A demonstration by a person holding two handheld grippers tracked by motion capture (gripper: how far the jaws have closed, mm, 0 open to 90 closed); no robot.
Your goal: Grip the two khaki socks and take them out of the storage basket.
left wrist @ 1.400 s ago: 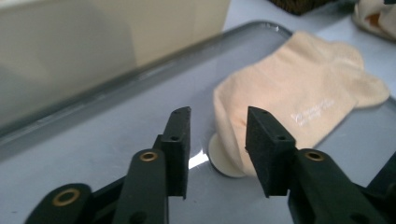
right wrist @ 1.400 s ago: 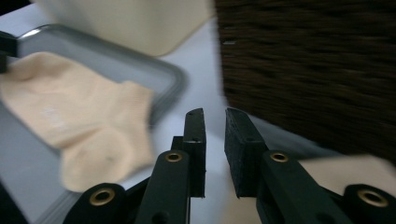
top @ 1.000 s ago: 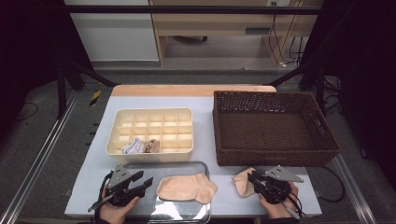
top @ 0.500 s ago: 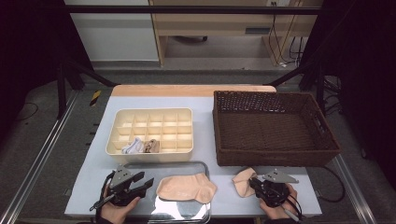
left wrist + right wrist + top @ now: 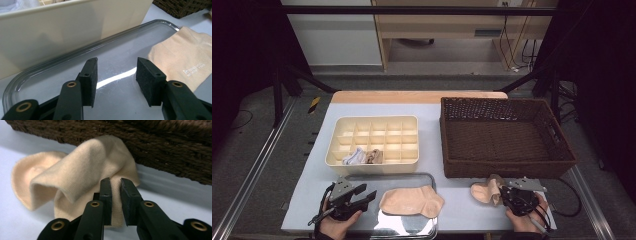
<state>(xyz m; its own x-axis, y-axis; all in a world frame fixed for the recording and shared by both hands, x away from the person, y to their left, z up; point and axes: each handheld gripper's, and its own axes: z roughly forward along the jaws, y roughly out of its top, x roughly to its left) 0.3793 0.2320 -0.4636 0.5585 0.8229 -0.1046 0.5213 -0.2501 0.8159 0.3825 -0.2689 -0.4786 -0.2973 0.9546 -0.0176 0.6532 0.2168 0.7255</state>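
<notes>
Left gripper [image 5: 362,196]: black, two flat rubbery pads [image 5: 90,75], jaws wide apart, nothing between them. It hovers low over the near-left corner of a metal tray [image 5: 409,176], which is shiny, rectangular, with rounded corners and a raised lip. In the left gripper view the tray's mirror floor [image 5: 75,75] lies directly under and ahead of the pads.

Right of those pads, on the tray: one flat sock [image 5: 412,201], peach-beige, fine knit, smooth, roughly foot-shaped. In the left gripper view the flat sock [image 5: 180,57] sits just off the right pad, apart from it, with small pale lettering woven in.

Beyond the pads: one cream plastic organiser box [image 5: 373,145], rectangular, matte, smooth-walled, divided into a grid of small cells. Two cells in its near row hold rolled items: one white bundle [image 5: 353,156], one tan bundle [image 5: 373,156].

Further right: one dark brown wicker basket [image 5: 507,170], a coarse woven rectangle.

Right gripper [image 5: 500,195]: black jaws nearly closed, a narrow gap left, pinching a fold of a second sock [image 5: 484,191]. In the right gripper view this crumpled sock [image 5: 75,182] is the same peach knit, rumpled and humped, one edge curling open to the left of the pads [image 5: 106,192], its far side lying against the basket's front wall [image 5: 162,152]. It rests on the pale blue tabletop [image 5: 457,210].

Count: socks two, grippers two, tray one, box one, basket one.
</notes>
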